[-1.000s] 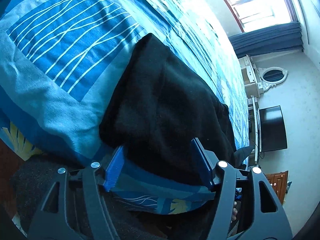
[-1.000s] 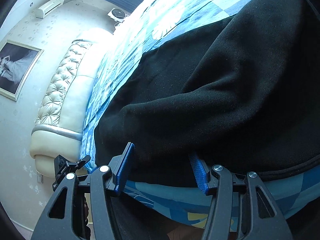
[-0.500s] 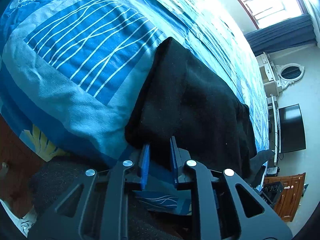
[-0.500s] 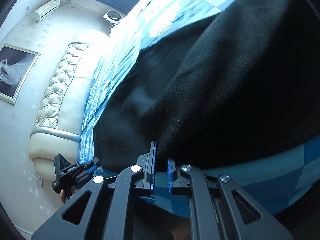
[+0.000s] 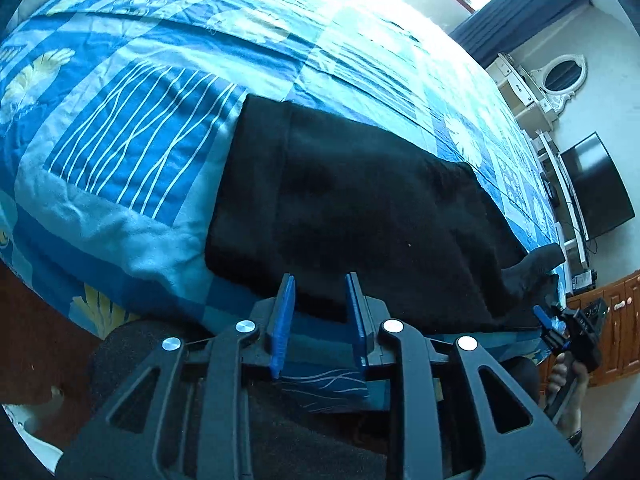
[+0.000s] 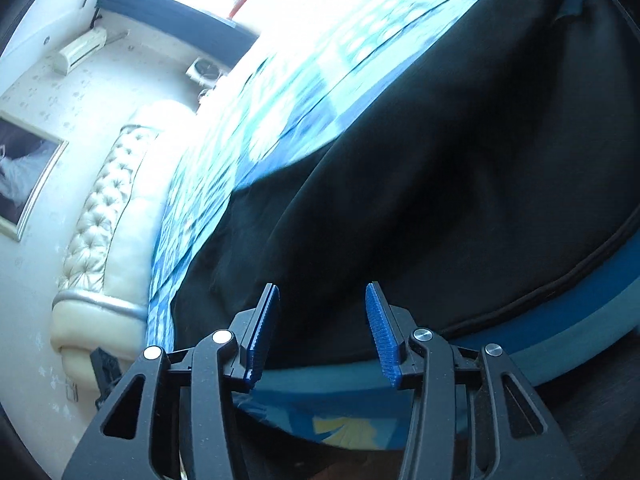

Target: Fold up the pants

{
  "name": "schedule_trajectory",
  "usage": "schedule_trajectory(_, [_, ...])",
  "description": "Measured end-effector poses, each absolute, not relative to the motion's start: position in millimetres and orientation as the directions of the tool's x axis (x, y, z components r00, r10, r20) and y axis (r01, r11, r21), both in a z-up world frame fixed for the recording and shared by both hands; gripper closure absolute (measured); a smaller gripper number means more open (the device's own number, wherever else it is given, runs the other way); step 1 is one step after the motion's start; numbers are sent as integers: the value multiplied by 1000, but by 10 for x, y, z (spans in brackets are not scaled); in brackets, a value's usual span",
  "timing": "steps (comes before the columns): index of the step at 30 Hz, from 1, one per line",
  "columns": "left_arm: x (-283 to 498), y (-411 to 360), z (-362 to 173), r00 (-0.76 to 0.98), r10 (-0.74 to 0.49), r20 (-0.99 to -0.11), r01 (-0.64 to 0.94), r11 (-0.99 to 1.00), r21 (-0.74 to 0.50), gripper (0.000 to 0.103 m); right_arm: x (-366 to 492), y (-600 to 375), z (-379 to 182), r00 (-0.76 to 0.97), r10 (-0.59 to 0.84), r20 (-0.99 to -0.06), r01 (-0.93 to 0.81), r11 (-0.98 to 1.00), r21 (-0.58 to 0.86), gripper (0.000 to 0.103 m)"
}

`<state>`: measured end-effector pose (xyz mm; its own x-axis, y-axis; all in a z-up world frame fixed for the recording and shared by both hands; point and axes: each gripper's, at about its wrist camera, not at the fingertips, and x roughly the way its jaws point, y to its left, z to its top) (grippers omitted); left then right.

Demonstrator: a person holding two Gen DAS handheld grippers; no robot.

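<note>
The black pants [image 5: 360,208] lie folded lengthwise on the blue patterned bed cover, along the near edge of the bed. My left gripper [image 5: 320,292] is open with nothing between its blue pads, just short of the pants' near edge. The pants fill most of the right wrist view [image 6: 460,180]. My right gripper [image 6: 322,304] is open and empty, with its pads at the pants' near edge. The right gripper also shows in the left wrist view [image 5: 568,332], at the pants' far right end.
The bed cover [image 5: 140,128] spreads wide beyond the pants. A padded cream headboard [image 6: 100,220] stands at one end. A TV [image 5: 596,184] and white shelves stand against the wall past the other end. Wooden floor [image 5: 36,320] lies below the bed edge.
Both grippers were open a second ago, closed at the pants' near edge half a second ago, and have opened again. The left gripper has pulled back, and the pants now lie flat.
</note>
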<state>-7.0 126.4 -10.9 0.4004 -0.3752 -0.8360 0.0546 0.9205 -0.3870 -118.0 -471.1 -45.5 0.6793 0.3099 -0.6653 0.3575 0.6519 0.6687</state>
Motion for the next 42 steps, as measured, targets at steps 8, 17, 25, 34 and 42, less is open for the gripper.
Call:
schedule_trajectory(8, [203,940,-224,420,-328,-846,64,941,-334,63,-2003,-6784,-582,694,-208,-689,710,353,609,57])
schedule_trajectory(17, [358,666,-356,444,-294,-847,14,947,-321,36,-1950,-7294,-781,723,-168,-671,685,304,662,95])
schedule_trajectory(25, [344,628,-397,456,-288,-842,4,947,-321,28,-2357,-7370,-931,730,-215,-649,681,313,662,97])
schedule_trajectory(34, [326,575,-424,460,-286,-840,33,951,-306,22,-2306,-7255,-237,585,-526,-618,807,295,512,57])
schedule_trajectory(42, [326,588,-432,458,-310,-833,34,943,-332,18,-1420,-7366,-372,810,-186,-557,584,359,728,56])
